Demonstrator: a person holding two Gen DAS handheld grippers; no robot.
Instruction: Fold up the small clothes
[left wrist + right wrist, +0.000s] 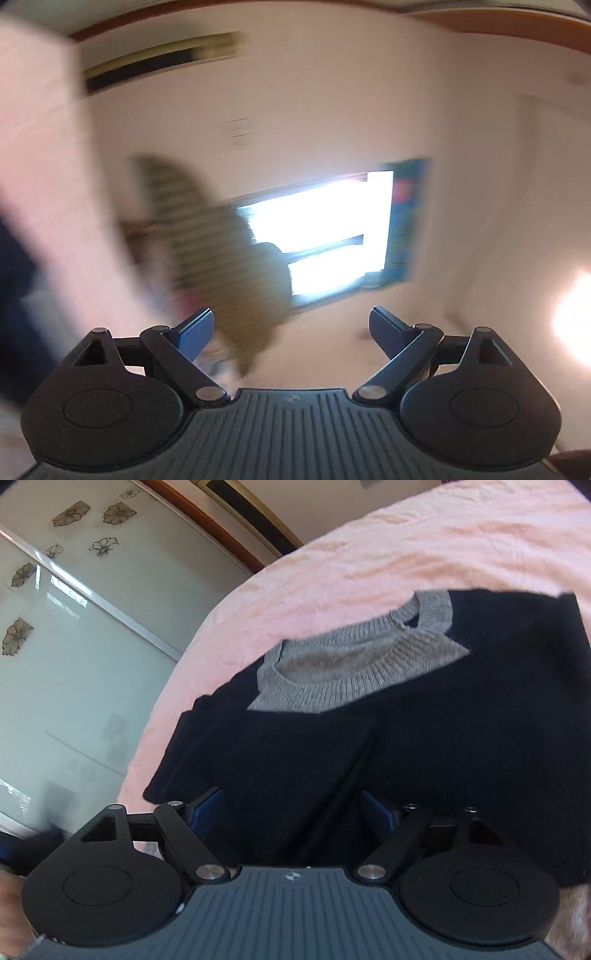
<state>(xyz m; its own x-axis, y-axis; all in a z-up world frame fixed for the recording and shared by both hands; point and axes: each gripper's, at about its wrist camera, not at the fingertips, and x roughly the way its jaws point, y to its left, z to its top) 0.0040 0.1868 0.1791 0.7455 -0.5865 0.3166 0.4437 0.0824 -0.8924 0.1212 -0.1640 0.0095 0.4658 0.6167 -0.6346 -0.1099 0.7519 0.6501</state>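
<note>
We are holding the left claw [291,328] wide open, its blue pads [195,334] well apart and gripping nothing, pointing up into a blurred room. Going left to right in its view, a pink smear of sheet [40,147] and a dark edge are filling the left side, a striped greenish shape [236,258] is hanging blurred in the middle, a bright window [325,236] is glaring behind it, and a colourful poster [410,206] is sitting at the window's right edge, with a lamp glow [572,314] at the far right. We are holding the right claw [291,812] open as well, tilted down over the sweater [424,738]; its pads are standing apart on either side of a dark flap of the knit, and we cannot tell whether they are touching it. In this view, left to right, a glass door [74,664] with flower stickers [70,513] is standing at the left, the pink sheet [369,554] is curving across the top, and the dark sweater is lying on it, its grey ribbed collar [351,664] facing up and a sleeve [295,760] lying folded across the body near the claw.
</note>
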